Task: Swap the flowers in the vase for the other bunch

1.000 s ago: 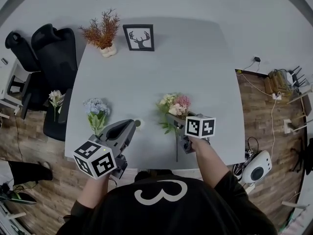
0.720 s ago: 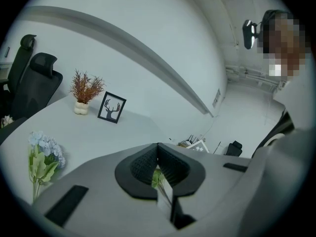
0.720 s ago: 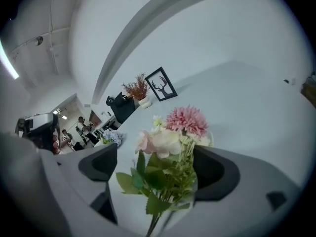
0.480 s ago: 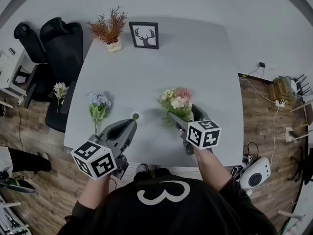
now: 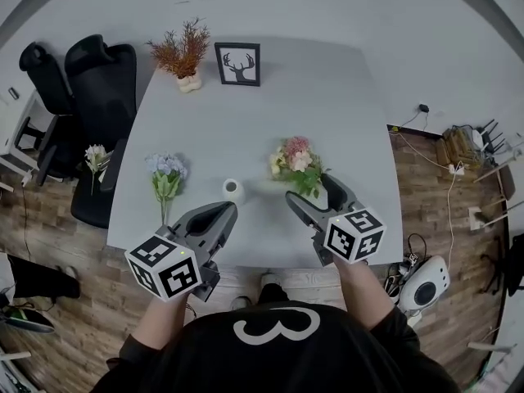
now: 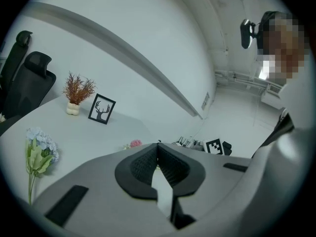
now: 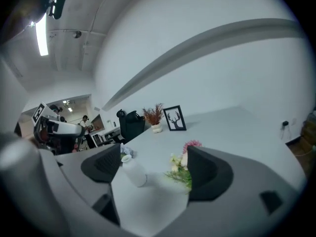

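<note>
Table: pale grey, mostly bare.
Far edge: a dried russet plant in a small white pot stands beside a framed stag picture.
Vase: white, upright, empty, near the front edge between the two bunches.
Blue bunch: lying flat to the vase's left, apart from it.
Pink bunch: lying on the table to the vase's right.
Left gripper: jaws pressed together, nothing between them.
Right gripper: jaws spread wide, having just closed a little; nothing pinched, the pink bunch just ahead, beside one jaw.
Floor: wood planks, a white device at the right.
Chairs: black office chairs at the table's left.
</note>
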